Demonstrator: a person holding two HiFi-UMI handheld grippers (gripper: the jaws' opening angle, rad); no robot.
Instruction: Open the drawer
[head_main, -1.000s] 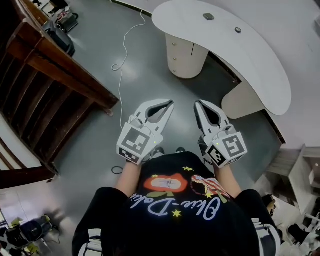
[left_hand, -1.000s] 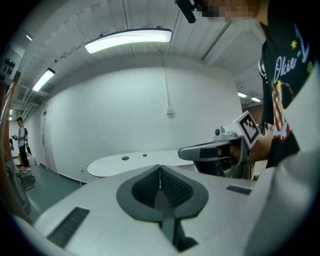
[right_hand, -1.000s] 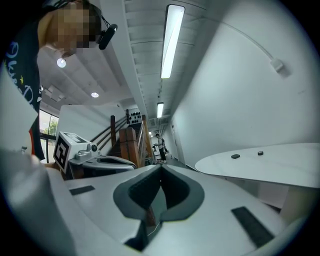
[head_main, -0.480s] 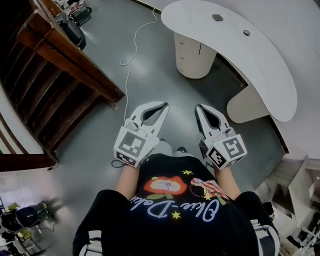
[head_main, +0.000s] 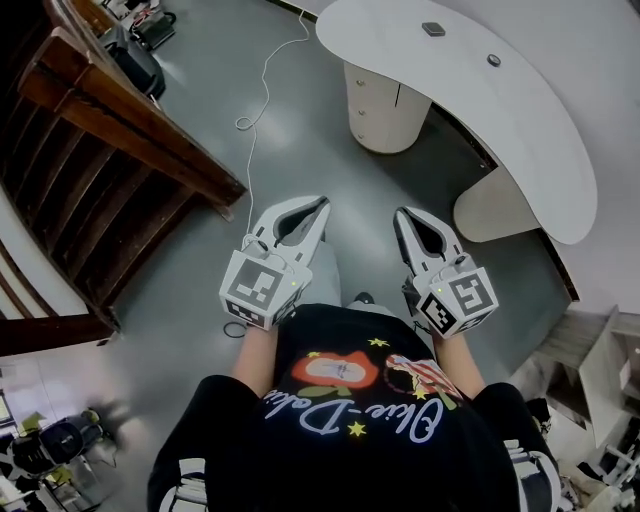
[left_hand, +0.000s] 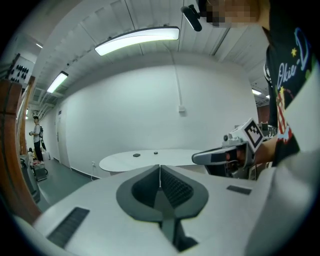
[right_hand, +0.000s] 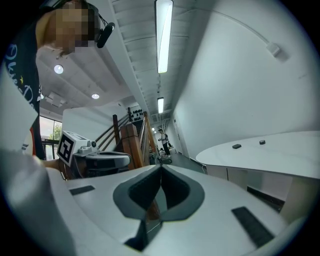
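Drawer fronts (head_main: 372, 105) sit on the round cream cabinet (head_main: 410, 122) under the white desk (head_main: 520, 110). In the head view that is up at 12 o'clock from both grippers and well apart from them. Small dots on the fronts may be knobs, but they are too small to be sure. The left gripper (head_main: 320, 204) has its jaws pressed together with nothing in them, and so has the right gripper (head_main: 404, 214). So I think the step now is to walk over to the cabinet. To do it well, step across the grey floor (head_main: 300, 150) and keep clear of the white cable (head_main: 252, 110) at 11 o'clock. Pick one gripper, spread its jaws before it gets there, and aim it level at a knob. Then close on the knob and pull straight back, not sideways.
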